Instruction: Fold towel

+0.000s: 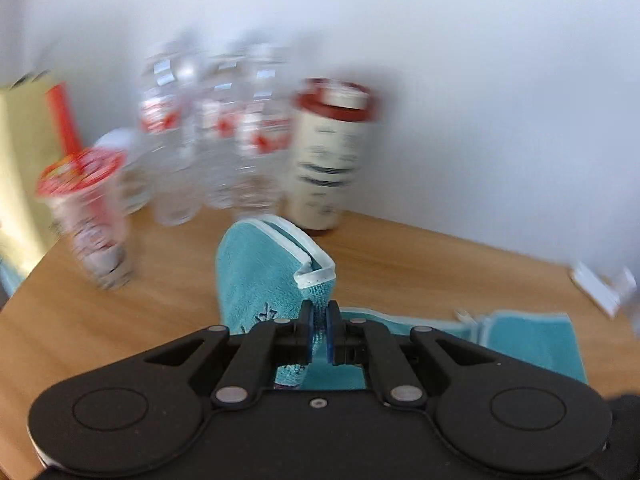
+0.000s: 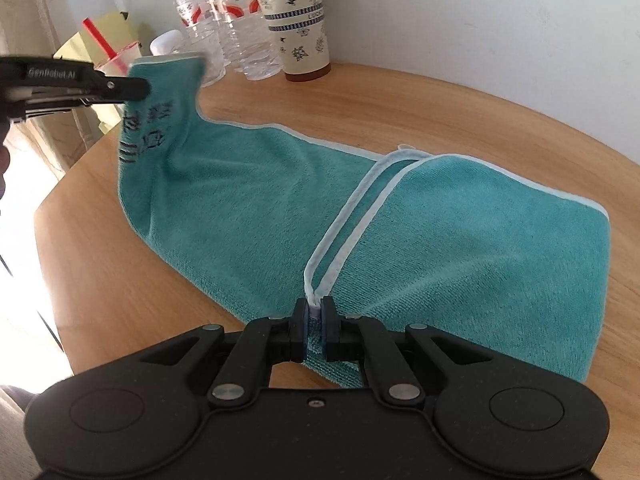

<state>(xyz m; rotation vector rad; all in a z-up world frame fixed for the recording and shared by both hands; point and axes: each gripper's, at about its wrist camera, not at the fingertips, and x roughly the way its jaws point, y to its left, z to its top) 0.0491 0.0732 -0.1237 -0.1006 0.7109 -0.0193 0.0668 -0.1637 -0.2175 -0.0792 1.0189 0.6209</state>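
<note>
My towel [image 2: 460, 232] is soft teal terry cloth, matt and nubby, edged in smooth pale binding. My right gripper [image 2: 316, 320] is matt black plastic with dull metal rivets. The tabletop [image 2: 440, 100] is smooth wood-grain with a faint sheen. The bottles [image 2: 240, 20] are glossy clear plastic.

Right claw [image 2: 316, 320]: clamped on towel's [image 2: 260, 208] white-trimmed edge
Left claw [image 2: 140, 88]: pinching lifted towel corner
Tabletop [image 2: 440, 104]: under towel

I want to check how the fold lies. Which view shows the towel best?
The right wrist view: the towel spreads sharp across the table, its folded white edges held by the right tongs. The left wrist view shows only the raised end in the left tongs.
</note>
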